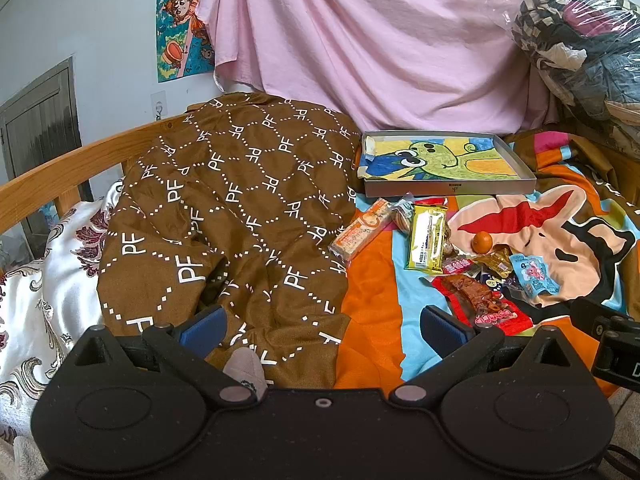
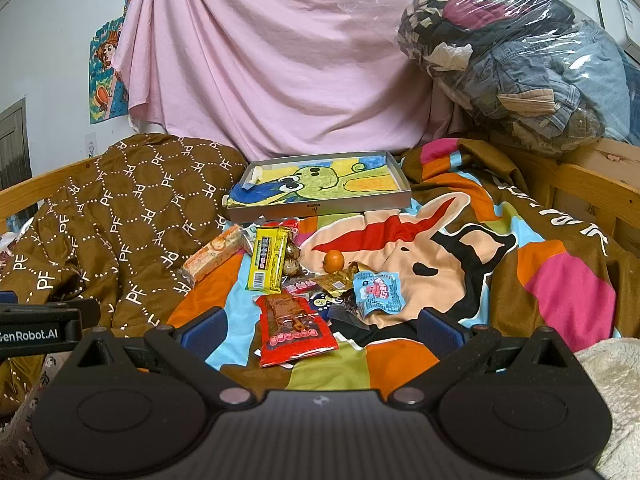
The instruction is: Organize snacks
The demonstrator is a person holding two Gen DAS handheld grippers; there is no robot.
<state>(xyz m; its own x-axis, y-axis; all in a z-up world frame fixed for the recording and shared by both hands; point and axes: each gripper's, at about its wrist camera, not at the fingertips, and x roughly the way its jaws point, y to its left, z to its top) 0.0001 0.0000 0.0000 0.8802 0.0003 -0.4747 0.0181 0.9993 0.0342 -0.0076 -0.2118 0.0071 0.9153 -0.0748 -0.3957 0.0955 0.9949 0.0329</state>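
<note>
Several snacks lie loose on a colourful cartoon bedspread (image 2: 460,264): a red packet (image 2: 294,330) (image 1: 482,304), a yellow bar (image 2: 268,258) (image 1: 427,237), an orange-white bar (image 2: 214,258) (image 1: 362,234), a small orange (image 2: 333,260) (image 1: 481,241) and a light blue packet (image 2: 378,290) (image 1: 534,274). Behind them sits a shallow grey tray (image 2: 320,207) (image 1: 448,189) lined with a green cartoon drawing. My right gripper (image 2: 320,330) is open just in front of the red packet. My left gripper (image 1: 322,330) is open, off to the left over the blanket's edge.
A brown "PF" patterned blanket (image 1: 224,216) is heaped on the left. A wooden bed rail (image 1: 60,172) runs behind it. A pink sheet (image 2: 260,60) hangs at the back. A plastic bag of clothes (image 2: 520,56) is piled at the right.
</note>
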